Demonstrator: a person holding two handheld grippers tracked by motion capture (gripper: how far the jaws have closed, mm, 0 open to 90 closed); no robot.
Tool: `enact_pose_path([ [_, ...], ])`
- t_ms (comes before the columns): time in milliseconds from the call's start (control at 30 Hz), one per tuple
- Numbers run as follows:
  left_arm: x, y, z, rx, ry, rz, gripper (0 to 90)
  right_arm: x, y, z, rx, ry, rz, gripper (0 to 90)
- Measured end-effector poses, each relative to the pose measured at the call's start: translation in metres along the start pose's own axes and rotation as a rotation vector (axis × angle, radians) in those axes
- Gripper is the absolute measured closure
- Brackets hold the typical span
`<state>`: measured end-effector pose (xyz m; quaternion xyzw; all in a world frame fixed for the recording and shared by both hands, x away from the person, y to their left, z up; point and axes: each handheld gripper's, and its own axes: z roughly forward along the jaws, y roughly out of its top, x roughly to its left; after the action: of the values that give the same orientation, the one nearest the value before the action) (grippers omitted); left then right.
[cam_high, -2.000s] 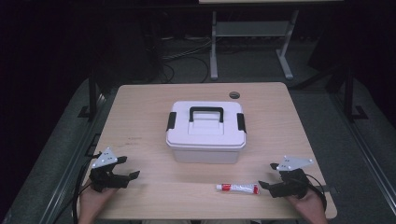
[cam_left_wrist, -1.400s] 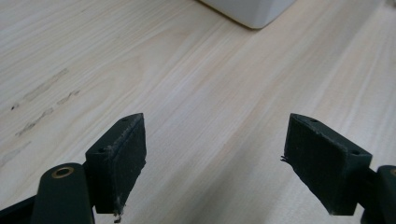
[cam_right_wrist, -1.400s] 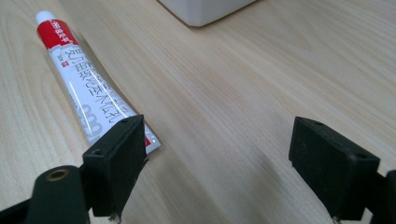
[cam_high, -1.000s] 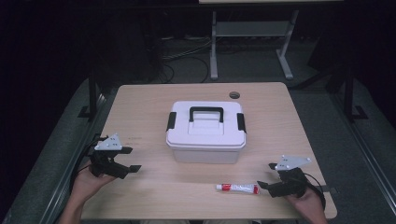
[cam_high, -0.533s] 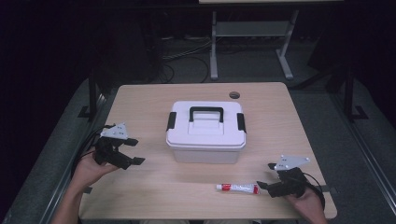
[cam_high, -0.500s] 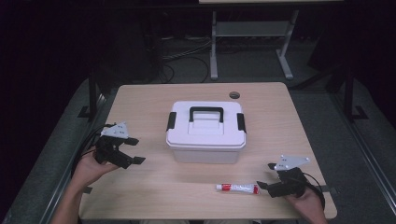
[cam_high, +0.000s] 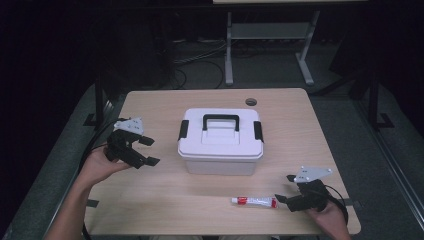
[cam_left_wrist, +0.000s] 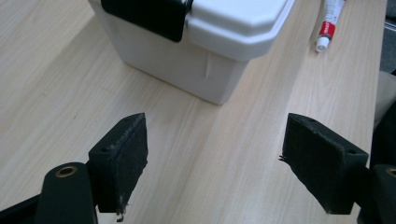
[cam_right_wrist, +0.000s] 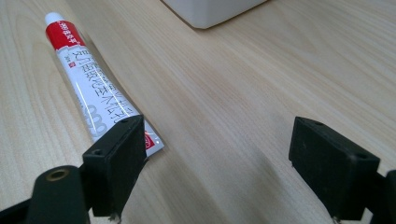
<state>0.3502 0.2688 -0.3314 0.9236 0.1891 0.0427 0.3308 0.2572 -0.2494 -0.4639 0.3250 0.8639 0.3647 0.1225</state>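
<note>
A white lidded box (cam_high: 221, 142) with a black handle and black side latches stands in the middle of the wooden table (cam_high: 165, 200). Its left latch and corner show in the left gripper view (cam_left_wrist: 196, 42). A red and white tube (cam_high: 254, 201) lies in front of the box. My left gripper (cam_high: 146, 151) hovers open to the left of the box, jaws pointing at it. My right gripper (cam_high: 284, 189) rests open at the front right, just right of the tube. In the right gripper view the tube (cam_right_wrist: 93, 88) ends beside the left jaw.
A round cable hole (cam_high: 251, 102) sits in the table's far edge. Beyond the table are a metal stand (cam_high: 267, 40) and floor cables (cam_high: 200, 55). The tube's cap (cam_left_wrist: 327, 28) shows past the box in the left gripper view.
My left gripper has lifted off the table's front left and moved forward and toward the box. The right gripper, tube and box have stayed put.
</note>
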Motion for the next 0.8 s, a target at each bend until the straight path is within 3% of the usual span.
enact_pose_path([
  [533, 0.005, 0.045, -0.006, 0.048, -0.040, 0.058, 22.1, 0.002, 0.002, 0.000, -0.005, 0.011, -0.013, 18.5],
  [800, 0.006, 0.057, -0.002, 0.052, -0.056, 0.069, 22.1, 0.002, 0.001, -0.001, -0.006, 0.012, -0.022, 18.5],
])
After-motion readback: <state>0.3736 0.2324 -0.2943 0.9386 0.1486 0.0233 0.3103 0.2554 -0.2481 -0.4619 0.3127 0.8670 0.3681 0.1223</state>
